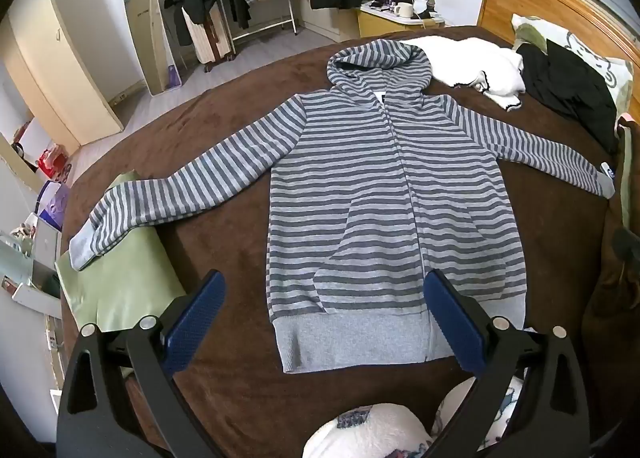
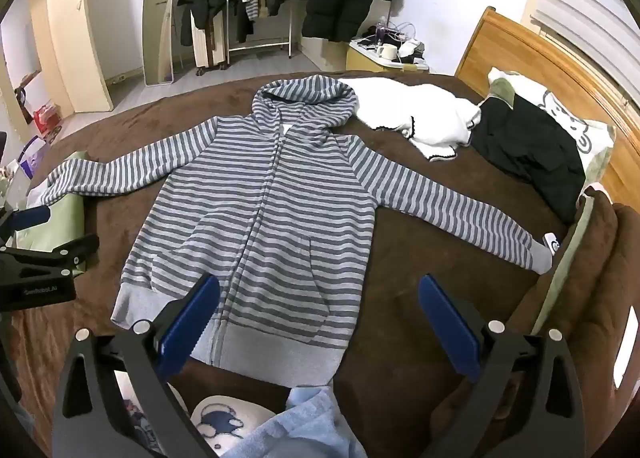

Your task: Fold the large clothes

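Note:
A grey striped zip hoodie (image 1: 384, 194) (image 2: 264, 218) lies flat and face up on the brown bed cover (image 1: 224, 126) (image 2: 420, 298), both sleeves spread out and the hood at the far side. My left gripper (image 1: 324, 298) hovers open over the hem's left half, nothing between its blue pads. Over the hem's right half my right gripper (image 2: 320, 302) is also open and holds nothing. The left gripper's body (image 2: 36, 254) shows at the left edge of the right wrist view.
A green folded cloth (image 1: 116, 278) lies under the left sleeve's cuff. A white garment (image 1: 472, 62) and a black garment (image 1: 568, 90) lie beyond the hood by a pillow (image 2: 568, 122) and wooden headboard (image 2: 520, 54). A light blue towel (image 2: 304, 426) sits at the near edge.

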Demonstrator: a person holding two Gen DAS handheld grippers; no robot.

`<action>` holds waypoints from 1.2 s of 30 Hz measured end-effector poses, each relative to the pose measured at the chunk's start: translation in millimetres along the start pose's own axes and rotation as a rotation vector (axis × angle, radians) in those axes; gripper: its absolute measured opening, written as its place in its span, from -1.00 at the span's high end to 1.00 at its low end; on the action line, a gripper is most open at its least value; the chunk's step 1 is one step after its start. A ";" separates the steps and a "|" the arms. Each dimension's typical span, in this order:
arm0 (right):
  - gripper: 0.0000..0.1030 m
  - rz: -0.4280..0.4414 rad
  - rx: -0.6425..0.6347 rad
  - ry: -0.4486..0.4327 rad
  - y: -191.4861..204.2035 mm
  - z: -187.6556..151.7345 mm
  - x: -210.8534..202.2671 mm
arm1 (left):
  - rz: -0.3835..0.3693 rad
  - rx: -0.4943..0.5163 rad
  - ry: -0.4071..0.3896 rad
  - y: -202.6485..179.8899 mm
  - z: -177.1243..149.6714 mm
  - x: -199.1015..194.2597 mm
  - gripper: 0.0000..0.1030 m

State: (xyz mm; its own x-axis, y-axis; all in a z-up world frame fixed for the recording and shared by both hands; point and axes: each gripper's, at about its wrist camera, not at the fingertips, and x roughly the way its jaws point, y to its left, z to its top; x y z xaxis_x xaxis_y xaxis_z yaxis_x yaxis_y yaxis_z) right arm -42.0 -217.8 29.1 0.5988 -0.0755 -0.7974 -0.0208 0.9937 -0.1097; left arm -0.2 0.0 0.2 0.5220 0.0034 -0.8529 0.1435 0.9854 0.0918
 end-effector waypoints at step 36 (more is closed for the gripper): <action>-0.89 0.003 0.012 0.006 -1.2 -4.3 4.6 | -0.013 0.001 0.019 -2.9 -6.4 4.1 -0.88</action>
State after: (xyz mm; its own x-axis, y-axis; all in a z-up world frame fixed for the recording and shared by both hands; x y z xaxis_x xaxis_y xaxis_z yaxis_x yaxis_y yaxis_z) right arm -42.7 -219.6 23.0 0.5941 -0.0727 -0.8011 -0.0131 0.9949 -0.1000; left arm -3.8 -1.8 -6.9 0.5044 -0.0058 -0.8635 0.1510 0.9852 0.0816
